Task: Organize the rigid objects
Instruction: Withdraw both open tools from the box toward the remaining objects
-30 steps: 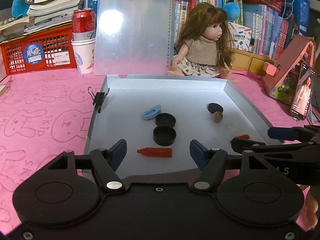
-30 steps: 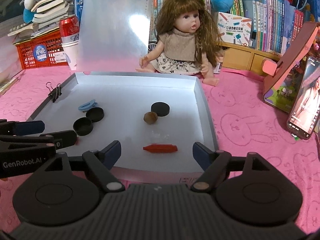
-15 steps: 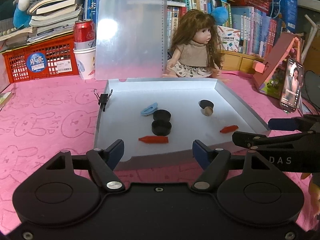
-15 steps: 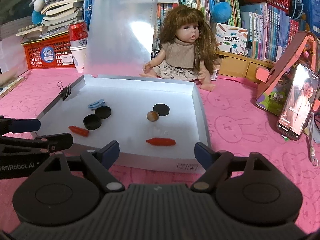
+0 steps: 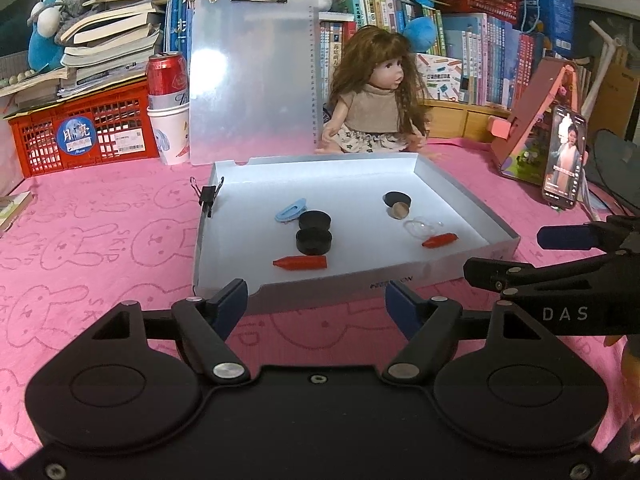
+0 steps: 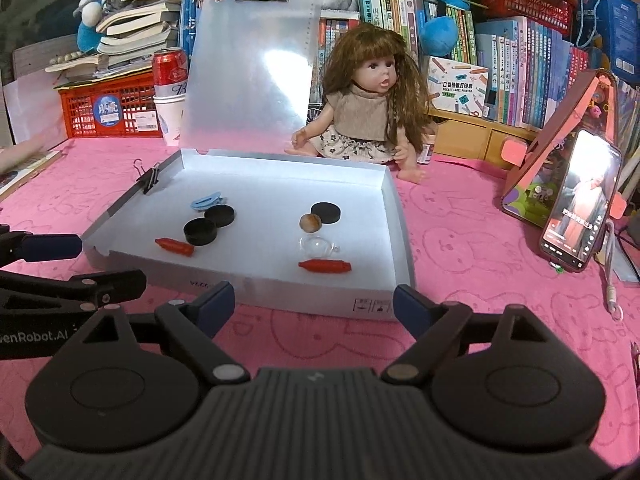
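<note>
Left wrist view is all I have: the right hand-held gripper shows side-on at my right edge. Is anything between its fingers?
Observer: No. The right wrist view shows the right hand-held gripper head-on. Its jaws have just been opening, with nothing between them, and it is short of the box.
Operator: Anything on the box's near wall that I miss?
Observer: Small handling symbols are printed near its right corner.
Operator: And around the doll?
Observer: A small container stands beside the doll's foot.
</note>
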`<act>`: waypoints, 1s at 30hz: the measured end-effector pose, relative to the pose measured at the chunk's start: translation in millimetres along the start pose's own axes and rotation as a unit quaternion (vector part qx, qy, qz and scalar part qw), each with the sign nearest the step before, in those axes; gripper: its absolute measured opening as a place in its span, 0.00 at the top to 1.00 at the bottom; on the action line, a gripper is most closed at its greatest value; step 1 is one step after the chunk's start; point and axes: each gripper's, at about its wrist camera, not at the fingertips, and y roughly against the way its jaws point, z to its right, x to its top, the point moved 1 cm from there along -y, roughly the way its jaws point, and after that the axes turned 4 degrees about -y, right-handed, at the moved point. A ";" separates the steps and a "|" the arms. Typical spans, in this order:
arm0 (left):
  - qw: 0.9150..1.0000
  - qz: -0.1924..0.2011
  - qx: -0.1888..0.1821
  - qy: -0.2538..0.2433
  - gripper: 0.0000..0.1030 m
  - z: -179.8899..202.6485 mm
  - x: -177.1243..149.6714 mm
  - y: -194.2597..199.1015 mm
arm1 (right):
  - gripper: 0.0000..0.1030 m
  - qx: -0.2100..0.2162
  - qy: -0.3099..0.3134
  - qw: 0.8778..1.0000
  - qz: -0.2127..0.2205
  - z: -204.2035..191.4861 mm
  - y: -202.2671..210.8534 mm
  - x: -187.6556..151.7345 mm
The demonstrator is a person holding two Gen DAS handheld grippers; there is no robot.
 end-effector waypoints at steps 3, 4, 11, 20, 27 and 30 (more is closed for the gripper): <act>1.000 0.003 -0.001 -0.007 0.27 1.5 -5.1 5.8 | 0.10 0.005 -0.004 1.000 0.011 1.9 5.9 -4.4; 1.000 0.003 -0.001 -0.011 0.27 2.4 -7.2 7.8 | 0.10 0.005 -0.004 1.000 0.015 3.1 7.5 -6.1; 1.000 -0.006 0.001 -0.028 0.27 4.2 -22.4 12.8 | 0.10 0.007 -0.009 1.000 0.020 11.2 13.5 -23.1; 0.999 -0.013 0.014 -0.030 0.26 -5.0 -43.6 19.0 | 0.10 0.014 -0.004 1.000 0.018 14.1 22.2 -52.5; 0.999 -0.003 0.014 -0.035 0.26 -5.3 -52.9 35.8 | 0.10 0.025 0.012 0.999 0.033 8.1 39.4 -67.3; 0.999 0.001 0.006 -0.043 0.26 -0.6 -57.0 44.2 | 0.11 0.046 0.010 0.998 0.039 6.3 48.5 -71.3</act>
